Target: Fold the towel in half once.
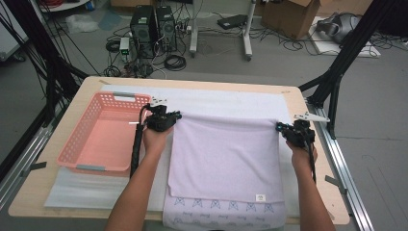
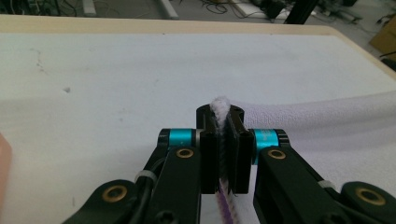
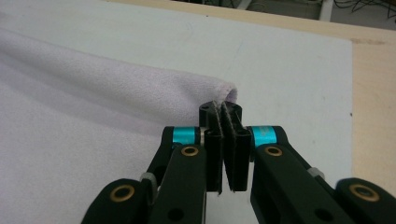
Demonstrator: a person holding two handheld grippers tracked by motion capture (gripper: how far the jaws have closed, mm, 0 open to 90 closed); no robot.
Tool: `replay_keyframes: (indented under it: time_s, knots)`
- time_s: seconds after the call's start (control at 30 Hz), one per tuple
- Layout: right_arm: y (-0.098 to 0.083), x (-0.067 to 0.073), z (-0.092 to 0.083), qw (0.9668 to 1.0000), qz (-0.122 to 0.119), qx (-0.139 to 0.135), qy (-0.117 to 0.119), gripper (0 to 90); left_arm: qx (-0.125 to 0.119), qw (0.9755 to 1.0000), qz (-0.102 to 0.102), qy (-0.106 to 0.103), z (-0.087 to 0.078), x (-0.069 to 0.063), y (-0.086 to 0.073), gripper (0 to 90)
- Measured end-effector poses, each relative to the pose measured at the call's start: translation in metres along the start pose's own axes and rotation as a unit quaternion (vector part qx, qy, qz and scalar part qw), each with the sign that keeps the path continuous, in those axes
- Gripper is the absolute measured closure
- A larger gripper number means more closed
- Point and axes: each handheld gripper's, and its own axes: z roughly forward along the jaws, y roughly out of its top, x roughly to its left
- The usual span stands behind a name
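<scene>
Gripping the far edge of a pale lilac towel (image 1: pixel 226 154), both grippers sit at its upper corners in the high view. The left gripper (image 1: pixel 166 119) stands at the towel's upper left corner, centre-left of the frame; the right gripper (image 1: pixel 292 131) stands at the upper right corner, right of centre. In the left gripper view, the jaws are clamped flat on a fold of the towel (image 2: pixel 219 135), with the cloth bulging above the pads and a purple stitched hem showing below them. In the right gripper view, the jaws are likewise pressed together on the towel's edge (image 3: pixel 223 122), the corner of the cloth curling over just beyond them.

The towel lies across the middle of the frame in the high view, its near edge, printed with a row of small blue figures, hanging at the table's (image 1: pixel 298 96) front edge at bottom centre. A white sheet (image 1: pixel 226 101) lies under it. A pink perforated basket (image 1: pixel 108 132) rests at the left, just beside the left gripper. A small label (image 1: pixel 260 198) sits near the towel's lower right corner.
</scene>
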Motion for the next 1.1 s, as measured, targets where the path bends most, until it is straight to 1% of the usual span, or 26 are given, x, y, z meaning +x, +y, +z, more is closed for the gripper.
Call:
replay_keyframes:
  time_s: [0.03, 0.1, 0.13, 0.17, 0.2, 0.23, 0.27, 0.3, 0.33, 0.43, 0.57, 0.6, 0.63, 0.67, 0.7, 0.73, 0.8, 0.83, 0.9, 0.97, 1.0, 1.07, 1.1]
  knots:
    - [0.004, 0.000, 0.003, 1.0000, -0.003, -0.002, -0.002, 87.9, -0.006, 1.0000, -0.002, 0.000, 0.002, 0.002, 0.001, 85.3]
    - [0.010, -0.001, 0.010, 1.0000, -0.004, -0.001, -0.005, 87.9, 0.000, 1.0000, -0.006, 0.000, 0.007, 0.006, 0.008, 85.3]
    - [0.012, -0.002, 0.013, 1.0000, -0.004, 0.000, -0.006, 87.8, -0.001, 1.0000, -0.001, 0.000, 0.008, 0.008, 0.011, 85.2]
    - [0.015, -0.002, 0.017, 1.0000, -0.003, 0.004, -0.007, 87.8, -0.013, 0.9999, 0.001, 0.001, 0.010, 0.010, 0.013, 85.2]
    - [0.017, -0.002, 0.019, 0.9999, -0.007, -0.001, -0.010, 87.8, -0.014, 0.9999, 0.001, 0.000, 0.012, 0.012, 0.016, 85.2]
    - [0.020, -0.003, 0.021, 0.9999, -0.008, -0.003, -0.013, 87.8, -0.004, 1.0000, -0.002, 0.000, 0.015, 0.014, 0.019, 85.2]
    - [0.022, -0.003, 0.024, 0.9999, -0.004, -0.002, -0.013, 87.8, -0.001, 1.0000, 0.000, 0.002, 0.018, 0.015, 0.021, 85.2]
    - [0.024, -0.004, 0.027, 0.9999, -0.006, -0.001, -0.013, 87.8, -0.003, 1.0000, 0.005, 0.004, 0.021, 0.016, 0.023, 85.2]
    - [0.026, -0.005, 0.029, 0.9999, -0.006, -0.004, -0.014, 87.8, -0.010, 0.9999, 0.005, 0.004, 0.024, 0.017, 0.024, 85.2]
    - [0.030, -0.008, 0.036, 0.9998, -0.001, -0.013, -0.016, 87.8, -0.009, 0.9999, 0.007, 0.004, 0.030, 0.020, 0.028, 85.1]
    - [0.034, -0.009, 0.045, 0.9997, 0.000, -0.008, -0.021, 87.7, -0.013, 0.9998, 0.013, 0.006, 0.032, 0.021, 0.028, 83.9]
    - [0.033, -0.009, 0.047, 0.9997, -0.001, -0.007, -0.022, 87.4, -0.011, 0.9999, 0.005, 0.008, 0.032, 0.022, 0.027, 79.5]
    - [0.033, -0.008, 0.048, 0.9997, 0.002, -0.006, -0.022, 85.6, -0.009, 0.9999, -0.006, 0.011, 0.033, 0.023, 0.026, 68.3]
    - [0.032, -0.008, 0.050, 0.9998, 0.008, -0.005, -0.018, 81.2, -0.007, 0.9999, -0.012, 0.009, 0.032, 0.024, 0.025, 59.8]
    - [0.031, -0.008, 0.052, 0.9998, 0.015, -0.003, -0.015, 71.4, -0.007, 0.9999, -0.010, 0.008, 0.031, 0.023, 0.025, 57.5]
    - [0.030, -0.009, 0.052, 0.9996, 0.020, 0.002, -0.018, 66.7, -0.008, 0.9999, -0.006, 0.006, 0.030, 0.022, 0.025, 55.2]
    - [0.028, -0.010, 0.052, 0.9994, 0.032, 0.007, -0.012, 59.9, -0.002, 1.0000, -0.004, -0.003, 0.028, 0.019, 0.025, 51.7]
    - [0.028, -0.010, 0.052, 0.9992, 0.039, 0.009, -0.008, 58.5, -0.004, 1.0000, -0.002, -0.006, 0.027, 0.018, 0.025, 50.5]
    - [0.027, -0.010, 0.050, 0.9991, 0.040, 0.011, -0.004, 55.5, -0.005, 0.9998, -0.004, -0.017, 0.025, 0.016, 0.023, 48.3]
    - [0.026, -0.009, 0.048, 0.9991, 0.039, 0.015, 0.003, 55.1, 0.001, 0.9997, -0.004, -0.022, 0.025, 0.015, 0.020, 44.4]
    - [0.025, -0.008, 0.046, 0.9992, 0.037, 0.014, 0.005, 54.6, 0.002, 0.9996, -0.003, -0.027, 0.024, 0.014, 0.017, 44.6]
    - [0.022, -0.008, 0.042, 0.9991, 0.040, 0.015, 0.008, 53.8, 0.019, 0.9993, 0.004, -0.032, 0.024, 0.011, 0.015, 43.6]
    - [0.020, -0.008, 0.040, 0.9990, 0.041, 0.016, 0.011, 53.9, 0.014, 0.9992, 0.010, -0.034, 0.022, 0.010, 0.013, 43.5]
